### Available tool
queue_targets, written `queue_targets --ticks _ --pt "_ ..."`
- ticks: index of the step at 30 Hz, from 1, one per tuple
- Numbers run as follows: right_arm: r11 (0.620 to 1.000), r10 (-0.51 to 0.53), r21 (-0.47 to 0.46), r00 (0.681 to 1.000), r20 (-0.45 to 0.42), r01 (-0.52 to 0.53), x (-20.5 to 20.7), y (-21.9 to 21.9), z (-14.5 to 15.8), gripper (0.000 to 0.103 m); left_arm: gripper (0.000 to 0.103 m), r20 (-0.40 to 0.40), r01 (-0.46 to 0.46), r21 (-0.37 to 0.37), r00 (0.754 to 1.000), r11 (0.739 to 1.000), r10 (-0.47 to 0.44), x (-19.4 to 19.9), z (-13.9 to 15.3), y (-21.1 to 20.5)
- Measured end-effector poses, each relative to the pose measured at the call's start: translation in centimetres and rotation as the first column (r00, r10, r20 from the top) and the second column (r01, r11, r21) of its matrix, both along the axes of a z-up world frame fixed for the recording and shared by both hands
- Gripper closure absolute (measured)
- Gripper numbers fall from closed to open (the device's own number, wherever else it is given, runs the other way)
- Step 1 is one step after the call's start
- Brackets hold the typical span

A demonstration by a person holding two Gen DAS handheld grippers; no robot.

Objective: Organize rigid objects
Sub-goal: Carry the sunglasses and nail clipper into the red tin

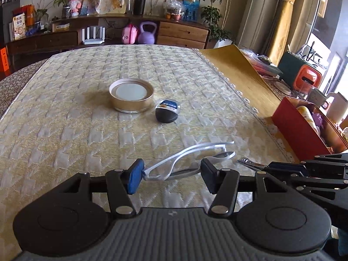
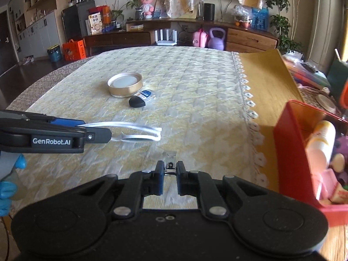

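Over at the table's right edge stands a red box [image 2: 289, 143], open at the top, with a pale cream bottle [image 2: 322, 139], a purple toy [image 2: 343, 148] and pink packets inside. Nearer the middle of the cloth-covered table [image 1: 65, 113] sits a shallow gold tin [image 1: 131, 95] with a white disc in it, and just beside it a small black-and-clear case [image 1: 167, 111] with a blue label.

The task's things are lifted above the near part of the table. A pair of folded glasses [image 1: 184, 161] with a thin, silvery-white frame is clamped across its width by the left gripper [image 1: 171, 175], one blue pad on each end. The right gripper [image 2: 170, 174] is closed tight on a small shiny metal nail clipper [image 2: 170, 165], whose tip sticks out forward. Both grippers tilt downward, side by side, the right one close to the red box. A blue-gloved hand [image 2: 8, 187] shows at the left gripper's handle.
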State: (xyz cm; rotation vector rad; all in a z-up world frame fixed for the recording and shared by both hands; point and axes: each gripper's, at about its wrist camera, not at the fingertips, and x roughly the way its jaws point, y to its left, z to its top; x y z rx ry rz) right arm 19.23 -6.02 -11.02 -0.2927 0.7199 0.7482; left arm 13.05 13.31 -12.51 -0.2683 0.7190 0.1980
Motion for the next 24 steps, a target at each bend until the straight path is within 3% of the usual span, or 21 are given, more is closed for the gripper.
queue_targets --ticks 14,24 --pt "0.996 -0.065 0.068 0.997 0.052 0.061 -1.9 -6.0 3.0 0.093 0.047 0.028 0.053 0.054 0.998 0.997 -0.054 -0.6 2.6 -4.2" --pt "0.986 -0.119 0.132 0.987 0.106 0.105 -2.1 -10.5 6.1 0.093 0.047 0.076 0.104 0.050 0.991 0.993 -0.108 0.2 5.8 -7.5"
